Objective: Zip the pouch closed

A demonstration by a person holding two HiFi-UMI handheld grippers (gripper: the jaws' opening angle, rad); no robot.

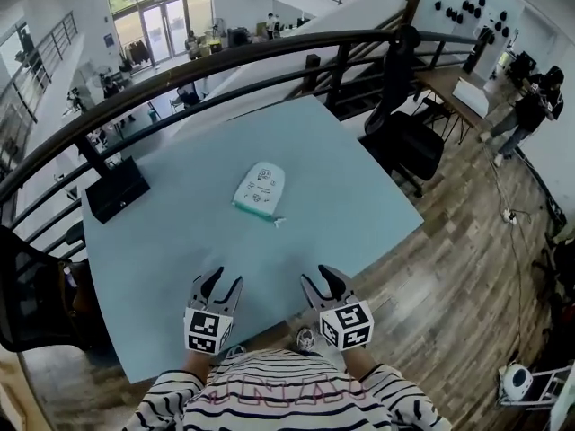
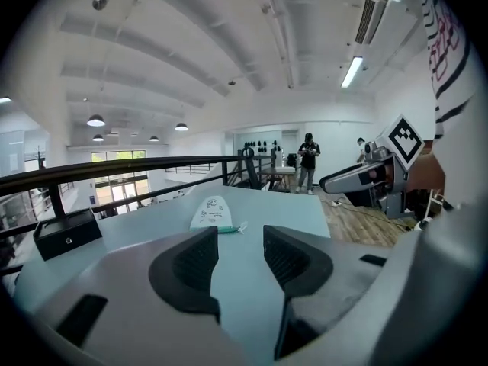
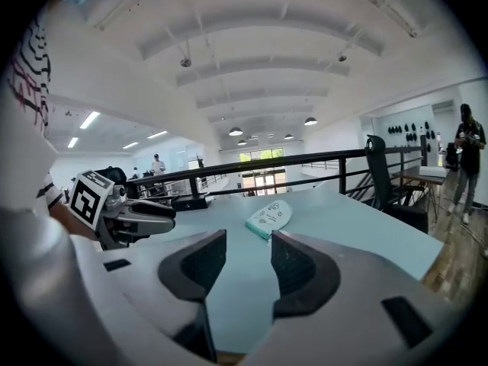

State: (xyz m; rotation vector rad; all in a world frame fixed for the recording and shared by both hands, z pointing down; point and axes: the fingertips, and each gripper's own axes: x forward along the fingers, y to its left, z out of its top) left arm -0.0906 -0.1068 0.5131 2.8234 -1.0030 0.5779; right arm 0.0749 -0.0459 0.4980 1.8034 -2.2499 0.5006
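A small white and teal pouch (image 1: 260, 190) with printed drawings lies flat near the middle of the light blue table (image 1: 180, 232), its zipper pull sticking out at the near right corner. The pouch (image 2: 213, 213) shows ahead of the left jaws, and the pouch (image 3: 269, 217) also lies beyond the right jaws. My left gripper (image 1: 221, 285) hovers open at the table's near edge, well short of the pouch. To its right, my right gripper (image 1: 322, 283) is open too, with nothing between its fingers.
A black box (image 1: 116, 189) sits at the table's far left corner. A dark railing (image 1: 225, 61) runs behind the table. A black office chair (image 1: 404, 142) stands at the right. A person (image 1: 530, 106) stands far right on the wooden floor.
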